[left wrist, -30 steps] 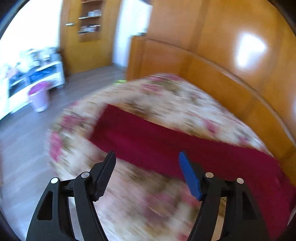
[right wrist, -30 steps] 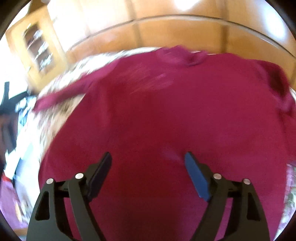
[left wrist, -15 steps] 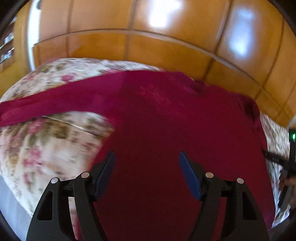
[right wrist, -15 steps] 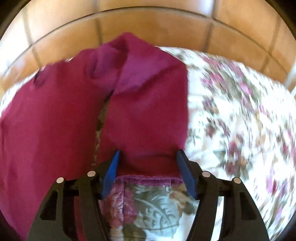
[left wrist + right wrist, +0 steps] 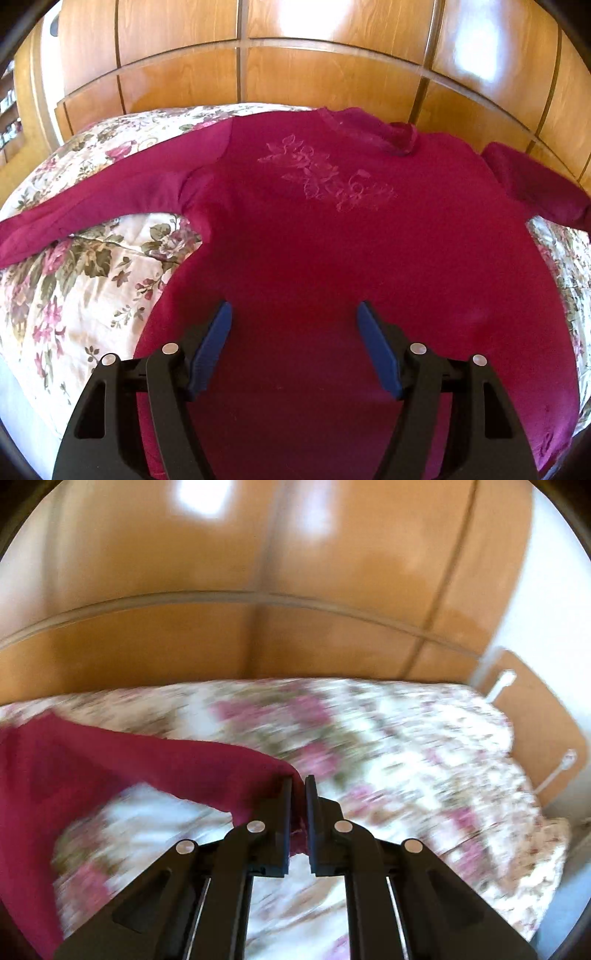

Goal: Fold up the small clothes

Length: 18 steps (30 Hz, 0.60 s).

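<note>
The sweater (image 5: 332,258) filling the middle of the left wrist frame is deep crimson, with tone-on-tone floral embroidery up top. Bedspread (image 5: 74,288) at lower left is cream with pink roses and olive leaves. Wall panels (image 5: 332,66) across the top are glossy honey-orange wood. Gripper pads (image 5: 212,347) are blue on black.

We record a home bedroom. Its evidence: a bed under a floral quilt (image 5: 85,280), a glossy wooden panelled headboard (image 5: 325,74) behind it, and a wooden cabinet with white handles (image 5: 532,731) beside.
</note>
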{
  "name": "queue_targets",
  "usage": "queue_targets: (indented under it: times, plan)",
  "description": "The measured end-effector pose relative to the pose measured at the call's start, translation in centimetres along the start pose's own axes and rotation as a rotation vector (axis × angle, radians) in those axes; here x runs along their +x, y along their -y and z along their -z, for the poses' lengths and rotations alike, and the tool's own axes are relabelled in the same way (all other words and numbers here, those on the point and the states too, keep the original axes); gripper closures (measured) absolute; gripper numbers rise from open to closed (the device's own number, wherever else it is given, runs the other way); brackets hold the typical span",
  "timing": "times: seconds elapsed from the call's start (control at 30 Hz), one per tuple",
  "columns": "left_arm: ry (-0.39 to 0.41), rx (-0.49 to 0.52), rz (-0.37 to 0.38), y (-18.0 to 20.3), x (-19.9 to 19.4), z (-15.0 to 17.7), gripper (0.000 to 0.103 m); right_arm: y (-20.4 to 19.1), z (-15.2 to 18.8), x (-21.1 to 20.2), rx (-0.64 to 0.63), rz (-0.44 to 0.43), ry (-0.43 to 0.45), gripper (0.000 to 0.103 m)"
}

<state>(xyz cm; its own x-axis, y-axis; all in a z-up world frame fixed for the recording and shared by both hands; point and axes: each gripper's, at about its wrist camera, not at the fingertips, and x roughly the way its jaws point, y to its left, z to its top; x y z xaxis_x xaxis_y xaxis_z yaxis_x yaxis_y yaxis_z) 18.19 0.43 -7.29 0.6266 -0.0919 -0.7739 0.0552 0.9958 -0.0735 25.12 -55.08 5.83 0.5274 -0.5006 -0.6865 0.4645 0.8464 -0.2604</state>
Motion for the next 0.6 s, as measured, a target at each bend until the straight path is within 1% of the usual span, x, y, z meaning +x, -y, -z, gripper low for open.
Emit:
queue_targets:
  times: [0.07,0.13,0.17,0.2,0.27,0.33,0.37,0.4,0.43,0.47,0.5,0.53,0.57,0.6]
  plan:
    - [0.000,0.011,-0.004,0.2,0.1,0.1,0.031,1.1,-1.5,1.8,0.014,0.071,-0.010,0.098]
    - [-0.003,0.013,-0.010,0.2,0.2,0.2,0.031,2.5,-3.2,3.6,0.041,0.133,-0.026,0.103]
    - [-0.005,0.008,-0.010,0.2,0.2,0.2,0.031,3.4,-3.9,4.3,0.045,0.187,-0.031,0.103]
    - [-0.006,0.003,-0.009,0.1,0.3,0.2,0.031,4.0,-4.5,5.2,0.061,0.209,-0.055,0.103]
    - [-0.008,-0.002,-0.012,0.0,0.4,0.2,0.031,5.2,-4.3,6.4,0.096,0.211,-0.115,0.103]
    - [-0.010,0.002,-0.018,0.2,0.5,0.3,0.030,5.6,-4.0,6.9,0.096,0.210,-0.119,0.103]
    - [-0.010,0.005,-0.021,0.3,0.5,0.3,0.029,5.5,-3.7,6.7,0.103,0.185,-0.116,0.103]
    - [-0.010,0.007,-0.021,0.4,0.6,0.2,0.027,5.2,-2.9,5.9,0.115,0.126,-0.107,0.101]
    - [-0.010,0.007,-0.019,0.4,0.7,0.2,0.025,4.6,-2.0,5.0,0.119,0.071,-0.099,0.096]
    - [-0.009,0.007,-0.019,0.5,0.7,0.2,0.025,4.0,-1.3,4.2,0.118,0.016,-0.097,0.071]
    - [-0.009,0.008,-0.022,0.6,0.8,0.2,0.024,2.9,0.0,3.0,0.115,-0.060,-0.095,0.051]
    - [-0.009,0.008,-0.023,0.6,0.8,0.2,0.023,2.0,0.9,2.4,0.105,-0.120,-0.102,0.050]
    - [-0.009,0.007,-0.022,0.6,0.7,0.2,0.023,0.5,2.4,1.2,0.080,-0.213,-0.122,0.052]
    - [-0.009,0.004,-0.017,0.6,0.6,0.2,0.023,-0.9,3.5,0.6,0.064,-0.286,-0.142,0.052]
